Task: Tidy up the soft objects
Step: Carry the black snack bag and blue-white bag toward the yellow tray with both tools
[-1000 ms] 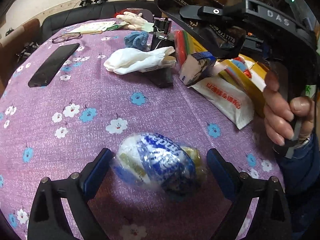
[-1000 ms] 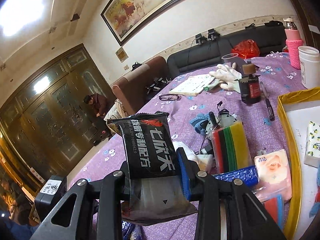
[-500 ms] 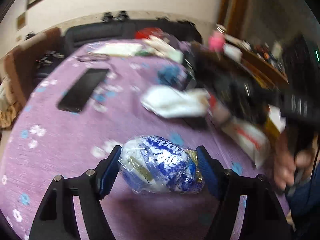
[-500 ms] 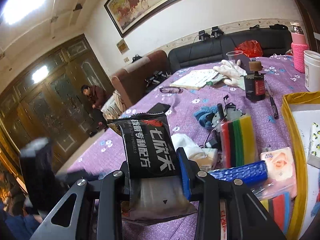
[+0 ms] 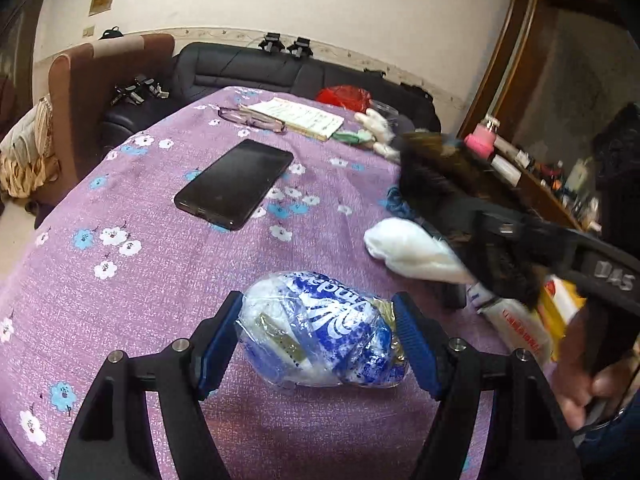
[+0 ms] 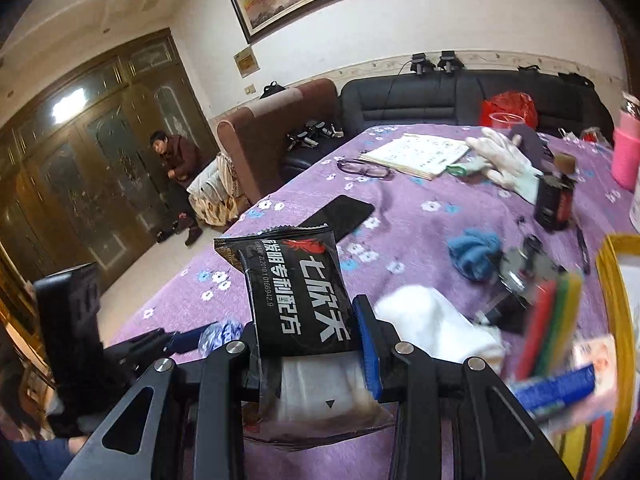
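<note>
A soft bundle in clear plastic with blue-and-white print (image 5: 320, 328) sits between the blue pads of my left gripper (image 5: 318, 306), which is shut on it just above the purple flowered tablecloth (image 5: 160, 248). My right gripper (image 6: 306, 320) is shut on a black packet with white characters (image 6: 292, 280), held upright over the table. In the left wrist view the right gripper (image 5: 500, 240) crosses the right side as a dark blur, held by a hand (image 5: 588, 392). The right wrist view shows the left gripper (image 6: 172, 340) low at the left with the bundle (image 6: 222, 334).
A black phone (image 5: 236, 182), glasses (image 5: 252, 118) and a booklet (image 5: 296, 116) lie farther back. A white cloth (image 5: 408, 248), blue cloth (image 6: 474, 252), coloured sponges (image 6: 552, 320), dark bottle (image 6: 556, 200) and yellow tray (image 6: 612, 304) crowd the right. A person (image 6: 176, 160) sits by the doors.
The left jaws closed onto the blue-and-white bundle and carried it up off the cloth. The right gripper, still gripping the black packet, swung across the table.
</note>
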A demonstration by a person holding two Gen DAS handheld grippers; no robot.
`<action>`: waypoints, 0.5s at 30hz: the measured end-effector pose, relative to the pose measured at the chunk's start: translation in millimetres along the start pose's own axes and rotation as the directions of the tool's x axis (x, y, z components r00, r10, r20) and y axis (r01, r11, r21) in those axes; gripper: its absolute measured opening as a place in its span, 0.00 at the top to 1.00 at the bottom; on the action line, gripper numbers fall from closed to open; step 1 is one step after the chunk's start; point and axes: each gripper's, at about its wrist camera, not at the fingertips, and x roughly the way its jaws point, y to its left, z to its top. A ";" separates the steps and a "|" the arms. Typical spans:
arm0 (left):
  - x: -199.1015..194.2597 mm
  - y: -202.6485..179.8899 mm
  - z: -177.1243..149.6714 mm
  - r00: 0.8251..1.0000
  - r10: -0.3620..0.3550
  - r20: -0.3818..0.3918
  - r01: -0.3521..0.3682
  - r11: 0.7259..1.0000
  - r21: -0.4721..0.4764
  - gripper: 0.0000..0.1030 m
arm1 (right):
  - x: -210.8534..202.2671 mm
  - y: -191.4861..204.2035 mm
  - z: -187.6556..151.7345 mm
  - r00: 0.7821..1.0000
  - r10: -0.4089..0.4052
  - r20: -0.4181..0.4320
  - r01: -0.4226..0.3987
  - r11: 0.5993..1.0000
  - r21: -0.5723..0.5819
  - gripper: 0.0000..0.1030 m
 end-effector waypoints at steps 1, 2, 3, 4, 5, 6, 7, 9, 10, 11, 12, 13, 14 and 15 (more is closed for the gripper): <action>-0.6 0.9 -0.2 1.000 0.002 0.008 -0.002 1.000 -0.005 0.28 | 7.7 1.4 1.5 1.000 -0.004 0.000 0.004 1.000 0.005 0.63; -2.2 0.9 -0.4 1.000 0.001 0.022 -0.001 1.000 -0.009 0.28 | 12.6 2.0 2.0 1.000 -0.007 0.003 0.007 1.000 0.010 0.63; -3.6 0.2 -0.9 0.999 0.004 0.032 -0.004 1.000 -0.007 0.28 | 18.8 1.0 2.3 1.000 -0.013 0.007 0.013 1.000 0.014 0.63; -4.5 -1.3 -1.4 0.999 0.015 0.042 -0.015 1.000 -0.001 0.28 | 25.8 -0.4 1.4 0.999 -0.030 0.021 0.029 0.999 0.016 0.63; -5.0 -3.5 -2.3 0.999 0.027 0.046 -0.027 1.000 0.007 0.28 | 29.3 -1.7 0.6 0.999 -0.041 0.034 0.040 0.999 0.018 0.63; -5.5 -6.3 -3.4 0.998 0.036 0.049 -0.037 0.999 0.021 0.28 | 31.9 -3.4 -1.6 0.997 -0.049 0.054 0.048 0.999 0.019 0.63; -7.0 -9.6 -4.4 0.997 0.040 0.059 -0.042 0.998 0.038 0.28 | 32.3 -3.4 -3.3 0.997 -0.049 0.065 0.048 0.999 0.014 0.63; -9.5 -14.7 -6.0 0.996 0.046 0.076 -0.051 0.997 0.065 0.28 | 29.1 -1.2 -6.4 0.992 -0.067 0.104 0.069 0.997 -0.018 0.63; -10.7 -16.7 -6.4 0.995 0.045 0.086 -0.052 0.996 0.076 0.28 | 26.5 -0.3 -7.5 0.990 -0.074 0.122 0.078 0.997 -0.027 0.63; -11.1 -17.6 -6.1 0.995 0.040 0.090 -0.047 0.996 0.078 0.28 | 25.1 -1.2 -7.5 0.989 -0.068 0.130 0.072 0.997 -0.025 0.63; -12.0 -17.5 -5.9 0.995 0.034 0.095 -0.041 0.996 0.076 0.28 | 23.9 -3.1 -8.0 0.989 -0.060 0.134 0.063 0.998 -0.016 0.63; -12.8 -16.0 -5.8 0.994 0.033 0.100 -0.040 0.997 0.068 0.28 | 22.7 -4.8 -8.7 0.989 -0.058 0.136 0.060 0.998 -0.011 0.63; -13.8 -13.7 -5.6 0.994 0.032 0.104 -0.038 0.998 0.058 0.28 | 21.8 -6.7 -9.4 0.989 -0.057 0.138 0.058 0.998 -0.007 0.63; -15.3 -11.8 -5.4 0.993 0.027 0.112 -0.032 0.998 0.048 0.28 | 21.9 -8.0 -9.4 0.989 -0.055 0.136 0.056 0.998 -0.004 0.63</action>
